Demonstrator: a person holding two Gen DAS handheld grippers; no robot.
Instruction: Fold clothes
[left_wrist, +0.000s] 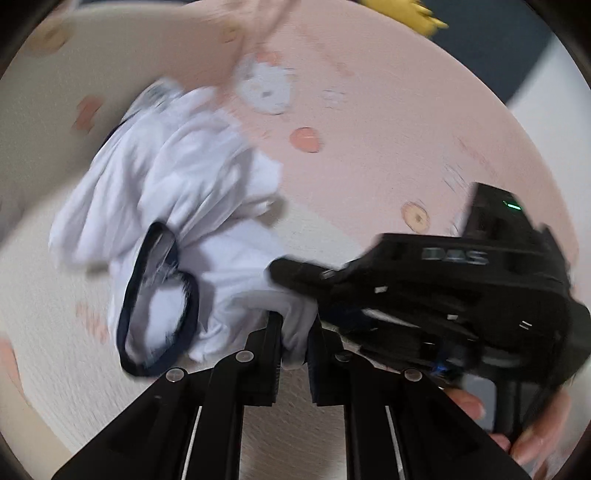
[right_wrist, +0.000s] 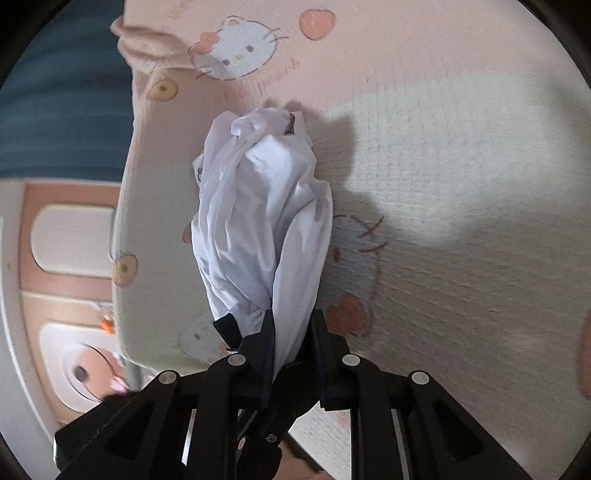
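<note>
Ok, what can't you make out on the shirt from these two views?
- Left wrist view: white shirt smeared by motion blur; its shape and fold lines unreadable.
- Right wrist view: bunched shirt hangs from the right gripper, hiding its own collar and sleeves.
- Left gripper: cloth covers the fingertips.

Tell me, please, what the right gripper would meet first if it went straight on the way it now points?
The right gripper is already shut on the white garment, which bunches straight ahead of it. Past that cloth lies the pink cartoon-print blanket; depth is unclear, but it seems close behind.
</note>
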